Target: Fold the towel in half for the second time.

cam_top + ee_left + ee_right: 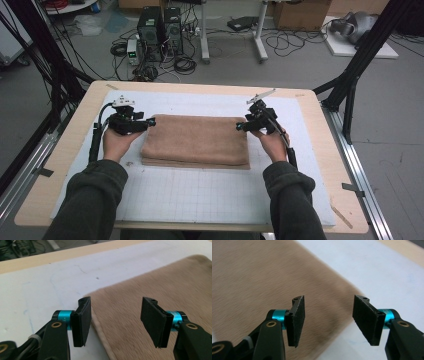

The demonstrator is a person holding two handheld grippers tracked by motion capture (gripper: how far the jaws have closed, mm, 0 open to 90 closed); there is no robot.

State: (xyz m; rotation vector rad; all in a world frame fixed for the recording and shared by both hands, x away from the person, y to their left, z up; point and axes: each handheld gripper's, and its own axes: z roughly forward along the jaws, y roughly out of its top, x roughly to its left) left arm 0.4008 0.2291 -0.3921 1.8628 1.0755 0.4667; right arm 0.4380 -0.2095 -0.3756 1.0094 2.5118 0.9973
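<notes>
Towel (196, 140) lies folded mid-bench on the white mat (200, 200); left claw (150, 121) and right claw (240, 126), both spread and empty, hover at its far corners (a fold looks finished). Next: regrip an edge.

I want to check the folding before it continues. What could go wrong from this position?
1. Both the left gripper and the right gripper are open above the far corners of the folded towel. A bite may catch only the top layer, so the fold could come apart.
2. The right gripper view is blurred, so the aim at the corner may be off.
</notes>
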